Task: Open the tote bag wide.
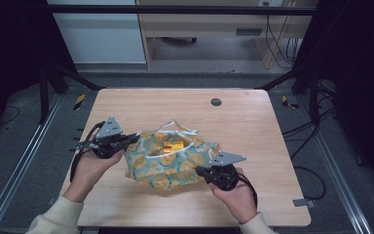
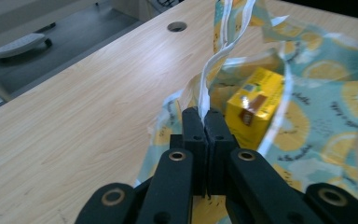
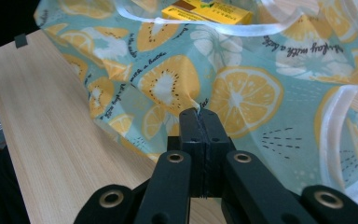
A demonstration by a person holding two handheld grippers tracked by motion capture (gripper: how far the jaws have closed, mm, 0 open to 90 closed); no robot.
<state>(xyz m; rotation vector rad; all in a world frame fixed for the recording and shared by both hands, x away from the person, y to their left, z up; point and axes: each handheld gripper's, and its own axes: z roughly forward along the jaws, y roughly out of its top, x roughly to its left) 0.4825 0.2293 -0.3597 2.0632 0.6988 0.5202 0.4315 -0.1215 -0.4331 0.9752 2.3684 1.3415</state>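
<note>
A pale wooden table (image 1: 253,126) fills the scene. At its middle lies a soft fabric bag (image 1: 168,163) printed with lemon slices, its mouth open upward. Inside rests 1 yellow box (image 2: 254,105), partly visible. A person works 2 grippers: the left gripper (image 2: 204,116) has its jaws pressed together on the bag's white-edged rim, and the right gripper (image 3: 199,116) pinches the printed cloth on the opposite side. Judging from this, the step is spreading the bag open; next probably calls for pulling both sides evenly.
</note>
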